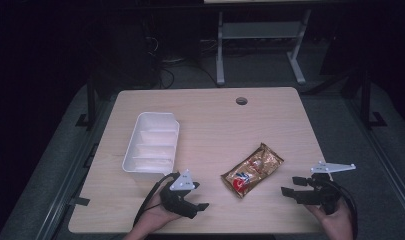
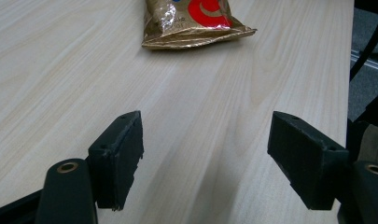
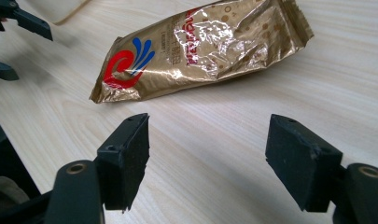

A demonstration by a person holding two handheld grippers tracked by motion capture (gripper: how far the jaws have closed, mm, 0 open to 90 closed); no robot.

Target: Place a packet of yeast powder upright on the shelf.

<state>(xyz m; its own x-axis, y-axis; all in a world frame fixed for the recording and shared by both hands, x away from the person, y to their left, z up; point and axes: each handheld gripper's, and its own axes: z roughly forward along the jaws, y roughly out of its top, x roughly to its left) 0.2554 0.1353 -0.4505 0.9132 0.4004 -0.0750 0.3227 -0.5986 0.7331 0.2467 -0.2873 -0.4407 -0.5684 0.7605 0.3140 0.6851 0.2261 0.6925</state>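
A gold foil snack packet (image 1: 252, 170) with a red and blue logo lies flat on the wooden table (image 1: 215, 120), right of centre near the front. My left gripper (image 1: 200, 196) rests by the front edge, left of the packet, open and pointing toward it. My right gripper (image 1: 291, 185) stands to the right of the packet, also open and aimed at it. In the left gripper view the jaws (image 2: 206, 126) are wide apart over bare wood, the packet (image 2: 191, 23) farther ahead. In the right gripper view the gripper (image 3: 207, 123) is open, with the packet (image 3: 205, 51) just beyond.
A white tray (image 1: 152, 145) with several compartments stands at the left of the table, behind my left gripper. A round cable hole (image 1: 241, 101) sits near the far edge. A grey desk frame (image 1: 260, 40) stands on the floor beyond. The left gripper's fingers (image 3: 32, 23) show at the top left of the right gripper view.
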